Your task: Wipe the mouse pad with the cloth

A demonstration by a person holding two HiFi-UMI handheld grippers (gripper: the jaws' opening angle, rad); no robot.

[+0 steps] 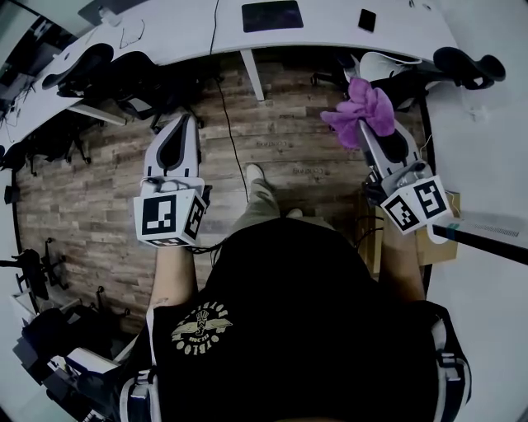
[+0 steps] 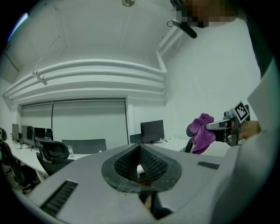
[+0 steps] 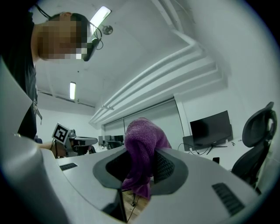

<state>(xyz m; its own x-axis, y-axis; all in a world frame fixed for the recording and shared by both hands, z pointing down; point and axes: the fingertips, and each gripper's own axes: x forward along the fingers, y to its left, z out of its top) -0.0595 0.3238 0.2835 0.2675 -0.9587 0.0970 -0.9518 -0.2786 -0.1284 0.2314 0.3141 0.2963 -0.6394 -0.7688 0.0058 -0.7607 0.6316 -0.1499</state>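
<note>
Pinching cloth [image 1: 363, 103] — right tongs [image 1: 363, 125], desk edge [image 1: 330, 41] ahead

this is an open office. long white desks [image 1: 330, 37] carry monitors [image 2: 152, 130], black swivel chairs [image 3: 258, 140] stand along them, and the floor [image 1: 280, 140] is wood plank.

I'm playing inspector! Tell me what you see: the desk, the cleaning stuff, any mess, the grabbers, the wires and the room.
Surface: white desk, ahead of both grippers.
Job's things: dark mouse pad lies on the desk; purple cloth is held in the air, away from the pad.
Clutter: small dark phone-like thing on the desk, right of the pad.
Grippers: left gripper shut, empty; right gripper shut on the cloth.
Cables: black cable runs from the desk over the floor.
Surroundings: wood-look floor, office chairs.
</note>
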